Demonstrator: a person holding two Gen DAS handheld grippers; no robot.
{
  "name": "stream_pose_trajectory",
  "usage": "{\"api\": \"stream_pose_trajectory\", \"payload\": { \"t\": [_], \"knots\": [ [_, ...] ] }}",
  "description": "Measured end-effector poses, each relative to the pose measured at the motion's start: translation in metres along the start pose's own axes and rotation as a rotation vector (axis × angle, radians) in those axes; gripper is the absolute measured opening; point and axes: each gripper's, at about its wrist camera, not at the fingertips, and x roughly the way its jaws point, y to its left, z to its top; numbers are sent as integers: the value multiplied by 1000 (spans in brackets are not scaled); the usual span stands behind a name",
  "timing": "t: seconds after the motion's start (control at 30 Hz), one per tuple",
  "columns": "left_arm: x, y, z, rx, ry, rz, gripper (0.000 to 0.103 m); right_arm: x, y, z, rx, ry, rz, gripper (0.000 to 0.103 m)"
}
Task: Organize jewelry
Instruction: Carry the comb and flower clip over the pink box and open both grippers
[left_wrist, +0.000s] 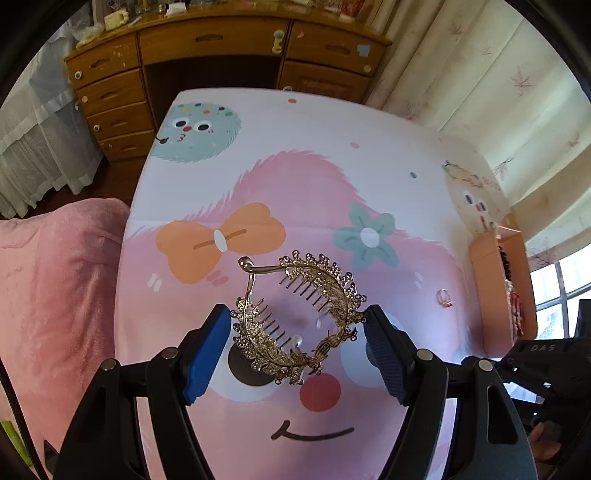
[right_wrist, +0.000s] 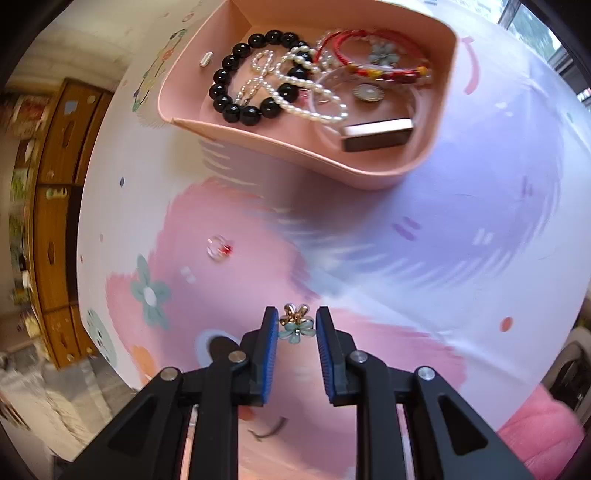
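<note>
**A:** Status on the left gripper (left_wrist: 297, 343)?

**B:** Jaws spread wide, nothing clamped. The gold tiara comb (left_wrist: 299, 319) lies on the cartoon tablecloth (left_wrist: 258, 177) right between the blue pads (left_wrist: 205, 354). Its arc runs roughly pad to pad, open end pointing away from the camera, teeth inward. Both pads look just beside the band's outer edges; whether they touch, I can't tell. My read: a straight close would squeeze across the arc, so it may flex or twist.

**A:** Right side?

**B:** Right gripper (right_wrist: 297, 326) is partly closed, with a small teal flower charm (right_wrist: 296, 325) at the fingertips. A visible gap shows on both sides of it, so it's bracketed, not gripped. Can't tell if the charm rests on the cloth or sits slightly above it.

**A:** Destination?

**B:** Pink tray (right_wrist: 373, 177), straight ahead of the right gripper and well apart from it. Already holds a black bead bracelet (right_wrist: 236, 88), pearl strand (right_wrist: 295, 96), red cord bracelet (right_wrist: 369, 62) and more. The right hand is the nearer one.

**A:** Anything one view has that the other lacks?

**B:** Only the right view shows the tray's contents; the left view catches just its edge at far right. Clear ring with red stone (right_wrist: 219, 248) lies loose on the cloth between tiara and tray, seen in both. The tiara shows only on the left.
</note>
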Motion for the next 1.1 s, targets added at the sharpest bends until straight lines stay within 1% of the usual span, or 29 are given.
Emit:
{"api": "stream_pose_trajectory", "payload": {
  "t": [0.1,0.17,0.33,0.53,0.6,0.7,0.8,0.9,1.0,1.1],
  "knots": [
    [-15,1,-9,21,-47,-17,72,-9,-15,-10,-61,-27,-1,21],
    [-23,0,-17,39,-72,-46,72,-13,-23,-18,-108,-45,-2,21],
    [-39,-13,-30,89,-108,-92,72,-29,-38,-31,-229,-112,29,21],
    [-55,-44,-37,140,-157,-150,72,-51,-47,-35,-411,-221,71,21],
    [-57,-57,-38,137,-168,-168,72,-59,-48,-35,-474,-264,70,21],
    [-58,-77,-39,132,-175,-232,72,-80,-58,-30,-581,-359,76,21],
    [-58,-101,-39,134,-195,-249,73,-97,-66,-24,-662,-434,96,21],
    [-54,-127,-34,146,-186,-266,73,-110,-72,-12,-714,-473,118,21],
    [-49,-155,-27,166,-179,-276,73,-123,-75,3,-786,-525,116,21],
    [-44,-186,-20,201,-191,-267,73,-132,-76,17,-852,-546,123,21]
  ]
}}
